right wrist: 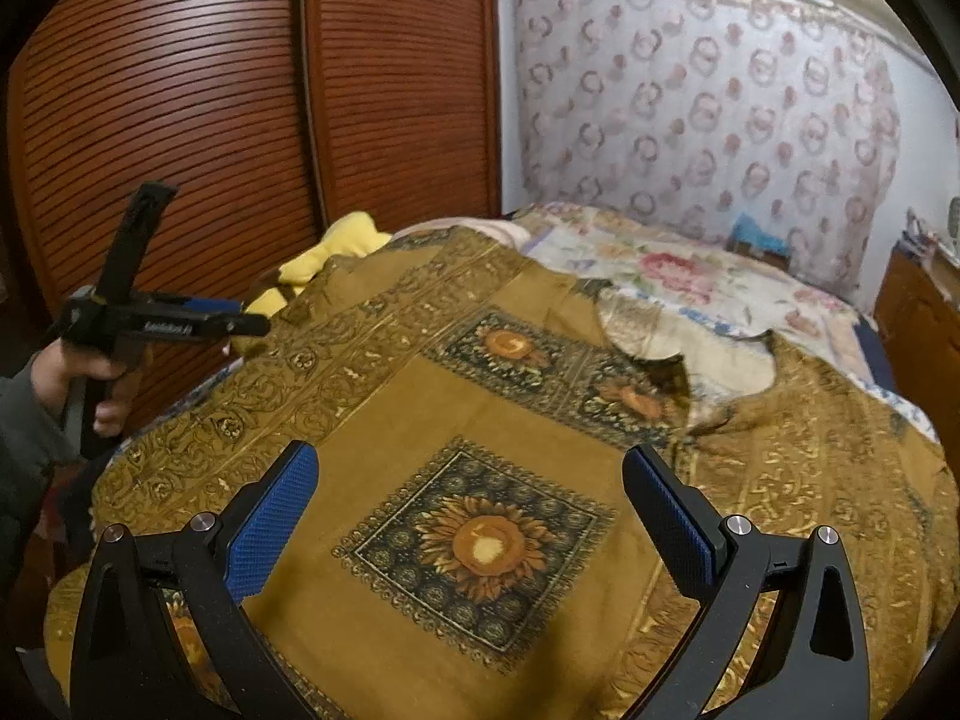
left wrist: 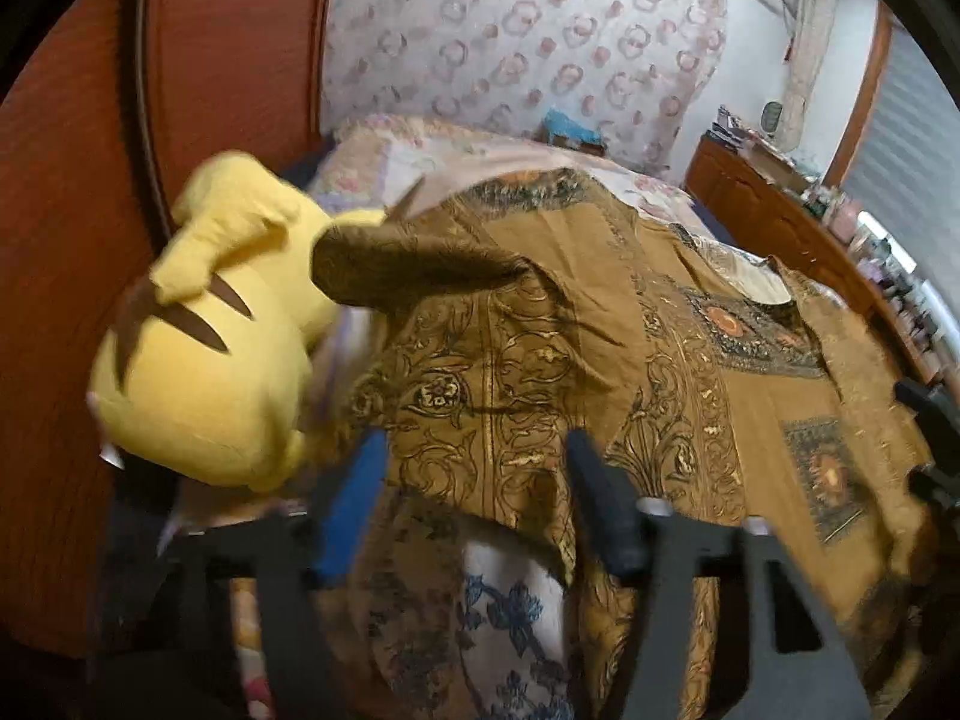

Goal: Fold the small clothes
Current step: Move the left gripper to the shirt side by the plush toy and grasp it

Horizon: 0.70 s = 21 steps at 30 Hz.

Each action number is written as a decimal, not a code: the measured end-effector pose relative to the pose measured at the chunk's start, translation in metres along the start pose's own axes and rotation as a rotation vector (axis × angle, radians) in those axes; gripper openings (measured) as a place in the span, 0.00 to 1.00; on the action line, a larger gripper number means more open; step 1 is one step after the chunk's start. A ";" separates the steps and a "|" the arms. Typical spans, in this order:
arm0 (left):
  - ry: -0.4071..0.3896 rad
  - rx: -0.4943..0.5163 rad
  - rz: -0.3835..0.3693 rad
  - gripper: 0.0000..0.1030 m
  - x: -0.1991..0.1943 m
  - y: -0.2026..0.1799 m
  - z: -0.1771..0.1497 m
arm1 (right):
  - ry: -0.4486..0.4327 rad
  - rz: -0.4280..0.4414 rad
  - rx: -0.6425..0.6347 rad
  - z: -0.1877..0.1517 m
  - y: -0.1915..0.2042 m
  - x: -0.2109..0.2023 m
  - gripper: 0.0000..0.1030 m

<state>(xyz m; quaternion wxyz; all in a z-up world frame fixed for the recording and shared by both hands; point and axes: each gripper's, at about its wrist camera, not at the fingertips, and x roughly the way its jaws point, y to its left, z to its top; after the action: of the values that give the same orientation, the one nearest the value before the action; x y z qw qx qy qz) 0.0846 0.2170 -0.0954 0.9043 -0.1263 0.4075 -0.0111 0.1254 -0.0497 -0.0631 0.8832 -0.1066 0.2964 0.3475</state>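
- The brown garment (right wrist: 456, 396) lies spread flat over the bed (right wrist: 690, 276), printed with ochre scrollwork borders and dark square panels holding sunflower medallions; its neckline sits toward two o'clock in the right wrist view.
- In the left wrist view the garment (left wrist: 600, 324) fills the middle, and one sleeve end (left wrist: 414, 267) lies folded across at about ten o'clock, beside the yellow plush toy (left wrist: 222, 360).
- The left gripper (left wrist: 474, 516) stands over the garment's edge at six o'clock, its jaws partly spread; a fold of the cloth lies between the blue-padded finger and the black one, but blur hides whether the pads press on it.
- From the right wrist view, the left gripper (right wrist: 255, 318) sits at nine o'clock, held by a hand (right wrist: 90, 384) in a dark sleeve, its tips at the garment's left edge near the plush toy (right wrist: 324, 258).
- A small line of white lettering runs along that gripper's side, too small to read.
- The right gripper (right wrist: 474, 516) hangs above the lower sunflower panel at six o'clock, jaws spread wide, blue pads clear of the cloth.
- A slatted wooden wardrobe (right wrist: 240, 96) stands at eleven o'clock; floral wallpaper (right wrist: 690, 90) at one o'clock.
- No brand or label can be read on the garment.
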 end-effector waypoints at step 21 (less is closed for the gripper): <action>0.031 -0.004 -0.035 0.02 0.006 -0.001 0.005 | 0.046 0.032 0.004 -0.011 -0.002 0.008 1.00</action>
<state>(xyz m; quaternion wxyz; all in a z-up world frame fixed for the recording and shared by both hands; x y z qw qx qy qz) 0.0927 0.2168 -0.0964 0.8974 -0.1350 0.4191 -0.0280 0.1262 -0.0509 -0.0765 0.8707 -0.1077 0.3189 0.3585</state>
